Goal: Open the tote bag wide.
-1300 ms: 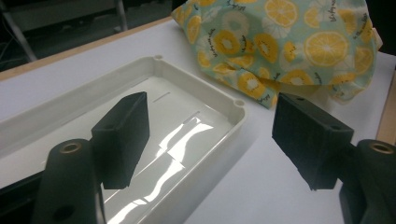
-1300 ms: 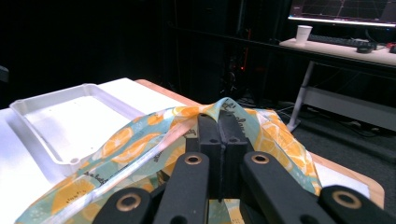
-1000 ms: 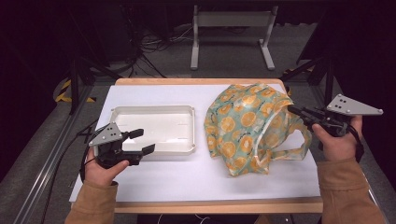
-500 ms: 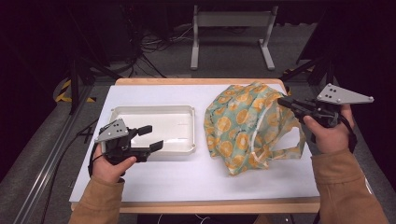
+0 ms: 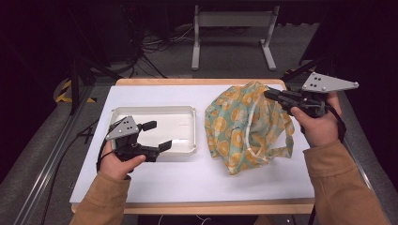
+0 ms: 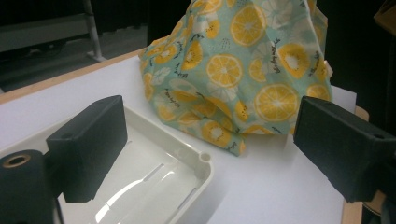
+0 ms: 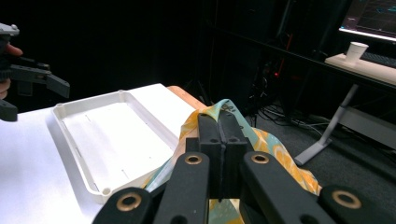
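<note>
Right gripper (image 5: 271, 93) fingers clenched on the soft, light teal orange-slice-print cloth bag (image 5: 244, 124), slumped near the tabletop's right edge; best held by its rim. Left gripper (image 5: 157, 136) has just been opening, nothing between them.

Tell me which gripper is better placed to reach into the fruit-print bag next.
Left, probably. The left gripper stands open with nothing between its jaws, over the white tray and facing the bag. The right gripper is shut on the bag's upper edge, holding it up.
</note>
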Motion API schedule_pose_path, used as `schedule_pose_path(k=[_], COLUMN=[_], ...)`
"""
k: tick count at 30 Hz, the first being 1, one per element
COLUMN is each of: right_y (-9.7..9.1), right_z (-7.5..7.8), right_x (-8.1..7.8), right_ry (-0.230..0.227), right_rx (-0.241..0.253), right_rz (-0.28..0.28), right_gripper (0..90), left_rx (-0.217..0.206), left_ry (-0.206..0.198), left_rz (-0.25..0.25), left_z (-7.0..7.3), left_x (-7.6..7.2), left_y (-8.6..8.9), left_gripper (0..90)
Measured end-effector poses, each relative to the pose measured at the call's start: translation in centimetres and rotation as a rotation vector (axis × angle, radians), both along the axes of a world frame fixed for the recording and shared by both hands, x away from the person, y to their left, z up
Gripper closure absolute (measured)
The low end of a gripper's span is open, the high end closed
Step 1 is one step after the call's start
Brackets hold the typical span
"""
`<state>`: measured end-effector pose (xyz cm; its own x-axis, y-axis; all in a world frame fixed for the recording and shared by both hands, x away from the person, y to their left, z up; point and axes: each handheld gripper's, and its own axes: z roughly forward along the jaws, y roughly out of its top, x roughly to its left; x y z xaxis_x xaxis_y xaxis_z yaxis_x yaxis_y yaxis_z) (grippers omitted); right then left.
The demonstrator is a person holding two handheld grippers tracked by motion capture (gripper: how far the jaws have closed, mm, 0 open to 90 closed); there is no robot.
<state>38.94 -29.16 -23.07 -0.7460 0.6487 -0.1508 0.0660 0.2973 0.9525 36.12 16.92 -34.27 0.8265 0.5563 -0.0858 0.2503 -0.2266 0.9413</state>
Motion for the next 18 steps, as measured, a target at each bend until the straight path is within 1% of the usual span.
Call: schedule_pose_path(k=[4, 7, 8, 9, 10, 11, 12, 15, 17, 18], right_y=[0.7, 1.2, 1.3, 1.5, 1.7, 1.7, 1.9, 2.8, 3.0, 3.2], right_z=[0.4, 0.6, 0.7, 0.7, 0.8, 0.8, 0.8, 0.8, 0.8, 0.8], right_x=[0.2, 0.4, 0.4, 0.5, 0.6, 0.6, 0.7, 0.9, 1.0, 1.0], right_ry=[-0.007, -0.007, -0.005, -0.005, -0.002, -0.002, 0.000, 0.002, 0.003, 0.000], right_rx=[-0.005, -0.008, -0.006, -0.007, -0.005, -0.005, -0.004, -0.008, -0.008, -0.012], right_rz=[0.009, 0.018, 0.021, 0.025, 0.030, 0.030, 0.034, 0.050, 0.054, 0.058], right_gripper=[90.0, 90.0, 90.0, 90.0, 90.0, 90.0, 90.0, 90.0, 90.0, 90.0], left_rx=[0.001, 0.022, 0.021, 0.022, 0.022, 0.017, 0.013, 0.002, -0.003, -0.001], left_ry=[0.006, 0.015, 0.022, 0.052, 0.052, 0.077, 0.068, 0.047, 0.050, 0.038], left_rz=[0.004, -0.001, 0.000, -0.003, -0.003, 0.002, -0.002, -0.015, -0.021, -0.025], left_z=[-0.1, -0.3, -0.4, -0.4, -0.4, -0.4, -0.5, -0.4, -0.4, -0.4], left_x=[0.1, 0.3, 0.4, 0.5, 0.5, 0.5, 0.6, 0.9, 0.9, 1.1], left_y=[-0.2, -0.4, -0.5, -0.6, -0.6, -0.7, -0.9, -1.5, -1.7, -2.0], left_gripper=[10.0, 9.9, 9.9, 10.0, 8.0, 8.0, 7.0, 9.4, 9.7, 9.7])
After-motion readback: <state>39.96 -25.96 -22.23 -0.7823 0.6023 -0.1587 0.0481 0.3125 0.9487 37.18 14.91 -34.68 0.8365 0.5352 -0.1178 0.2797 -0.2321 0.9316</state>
